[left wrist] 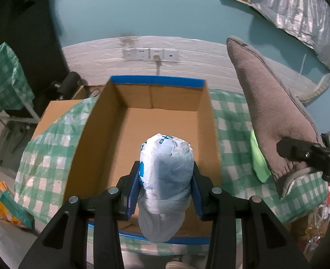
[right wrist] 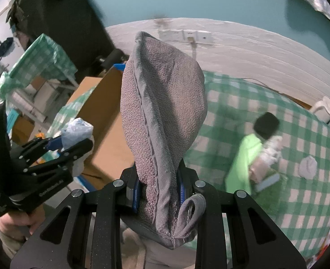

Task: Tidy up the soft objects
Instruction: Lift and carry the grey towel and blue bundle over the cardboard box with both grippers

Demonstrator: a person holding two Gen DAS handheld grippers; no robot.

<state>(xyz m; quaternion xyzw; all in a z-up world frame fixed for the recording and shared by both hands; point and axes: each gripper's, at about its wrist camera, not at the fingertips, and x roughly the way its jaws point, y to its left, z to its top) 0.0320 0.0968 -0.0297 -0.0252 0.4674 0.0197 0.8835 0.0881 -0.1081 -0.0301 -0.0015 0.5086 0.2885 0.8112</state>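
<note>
A person with a gripper in each hand sorts soft goods at a table spread with a green checked cloth (left wrist: 232, 121); the left gripper (left wrist: 166, 174) is clamped on a rolled bundle of plastic bags (left wrist: 166, 163), its blue pads pressed against both sides of the roll; the roll's long axis runs forward along the fingers, its far end over the open cardboard box (left wrist: 162, 116), which appears to hold nothing yet; the bundle hangs above the box's near part, so a drop or a short lowering looks like all that remains for it.

The right gripper (right wrist: 158, 188) is clenched on a grey towel (right wrist: 162, 103), gathered at the pinch and standing up in a tall fold past the fingertips, with a loop and hem hanging below; the towel is in the air to the right of the box, beside its right wall and not over it; the box lies to the left of that gripper, so the towel would have to travel leftward to go in; the left hand is plainly the nearer.

Well apart on the cloth lie a green cloth (right wrist: 243, 163), a small white bundle (right wrist: 308, 168) and other items, blurred.
</note>
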